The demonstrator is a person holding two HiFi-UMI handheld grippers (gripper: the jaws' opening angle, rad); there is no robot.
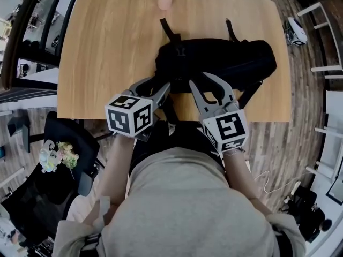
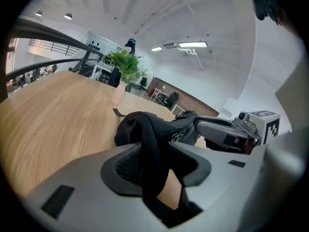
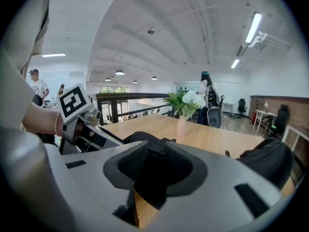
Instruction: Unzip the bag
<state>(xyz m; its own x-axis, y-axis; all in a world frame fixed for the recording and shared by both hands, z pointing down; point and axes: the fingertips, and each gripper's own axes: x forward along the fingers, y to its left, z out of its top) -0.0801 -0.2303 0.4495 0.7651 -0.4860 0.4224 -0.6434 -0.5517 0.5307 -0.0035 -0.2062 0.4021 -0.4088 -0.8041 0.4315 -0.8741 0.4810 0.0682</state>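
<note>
- While the black backpack [image 1: 225, 63] is lying on the tabletop [image 1: 107, 52], the right tongs [image 1: 199, 80] are pinching it.
- The left tongs [image 1: 159, 83] are standing spread around its strap [image 2: 153, 163].

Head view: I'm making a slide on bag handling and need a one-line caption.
Left gripper and right gripper meet at the near edge of a black backpack on a wooden table.

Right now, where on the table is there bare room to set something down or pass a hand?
The widest bare patch of the table lies between its left edge and the bag. A smaller strip runs behind the bag, right of the vase. The near edge is crowded: the left gripper and right gripper meet the bag there.
</note>
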